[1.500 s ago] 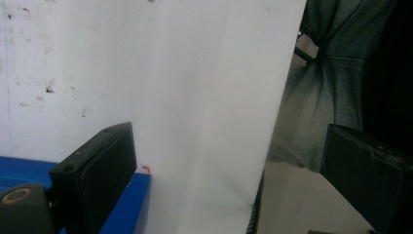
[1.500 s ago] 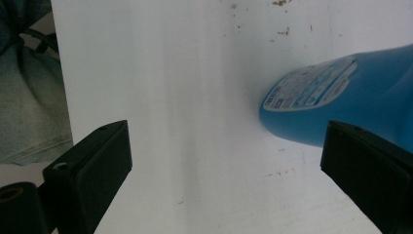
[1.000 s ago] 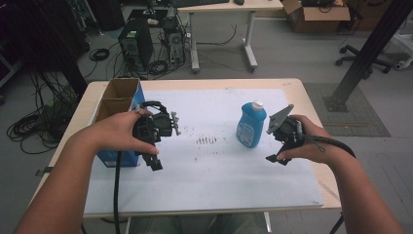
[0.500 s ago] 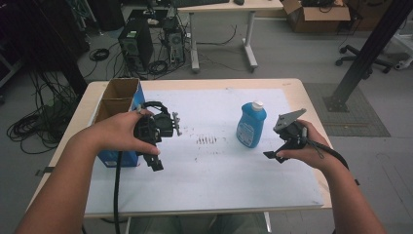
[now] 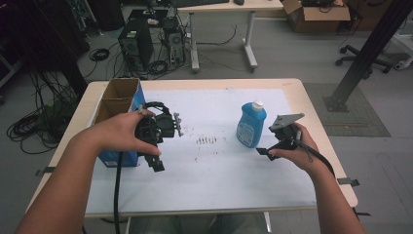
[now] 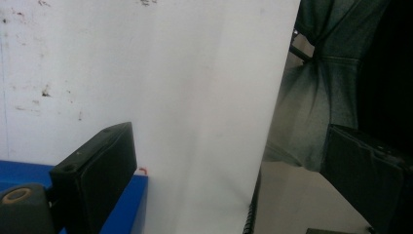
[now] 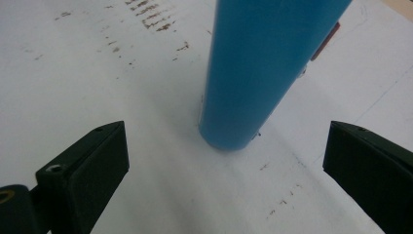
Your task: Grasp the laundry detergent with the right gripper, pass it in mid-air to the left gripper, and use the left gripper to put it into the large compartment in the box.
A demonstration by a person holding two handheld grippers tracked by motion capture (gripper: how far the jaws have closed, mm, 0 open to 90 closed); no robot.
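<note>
right gripper [image 5: 265, 151] sits at the right of centre in the high view, jaws spread wide and holding nothing. over the last second it has slid from beside the blue bottle [image 5: 251, 124] to a spot lower and closer to the bottle's base, so in the right gripper view the bottle [image 7: 263, 68] now stands upright between the two open jaws, a little ahead of them and not yet touched. i read that as lining up for a grab; closing should come next. left gripper [image 5: 158, 163] hangs at the left of the frame over the white sheet [image 5: 214, 175] on the table [image 5: 311, 105], jaws also apart and empty, about where it was. an open cardboard box [image 5: 114, 100] in the left half looks empty inside.
</note>
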